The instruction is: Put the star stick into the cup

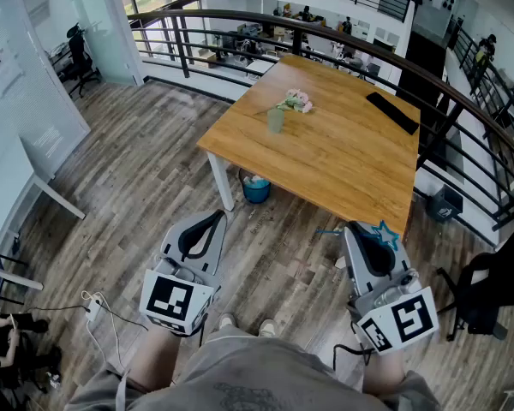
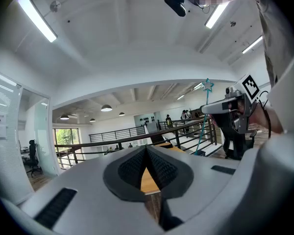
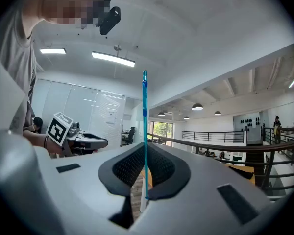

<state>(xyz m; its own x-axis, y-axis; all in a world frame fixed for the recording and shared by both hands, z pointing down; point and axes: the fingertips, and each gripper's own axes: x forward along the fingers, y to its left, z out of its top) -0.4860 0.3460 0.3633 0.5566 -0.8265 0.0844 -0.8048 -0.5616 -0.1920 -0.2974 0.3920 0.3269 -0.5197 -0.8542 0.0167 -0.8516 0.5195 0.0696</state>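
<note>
one star stick point(image 3: 145, 106) pinched in right tongs point(image 3: 145, 146); left tongs point(image 2: 147, 149) pressed together, empty; one cup point(image 1: 276, 120) on one table point(image 1: 343, 165).

In the head view, the right tongs point(image 1: 354, 229) are covering the middle of the star stick point(image 1: 385, 235). The pink and green bundle point(image 1: 296, 102) beside the cup point(image 1: 276, 120) on the table point(image 1: 343, 161) is showing too small to identify. The right edge is cutting off a black chair point(image 1: 495, 285).

Head view steeply down, table point(image 1: 325, 144) far upper centre, gripper views angled upward along jaws, left seeing right gripper point(image 2: 206, 109), railing point(image 2: 109, 140) seemingly shared.
</note>
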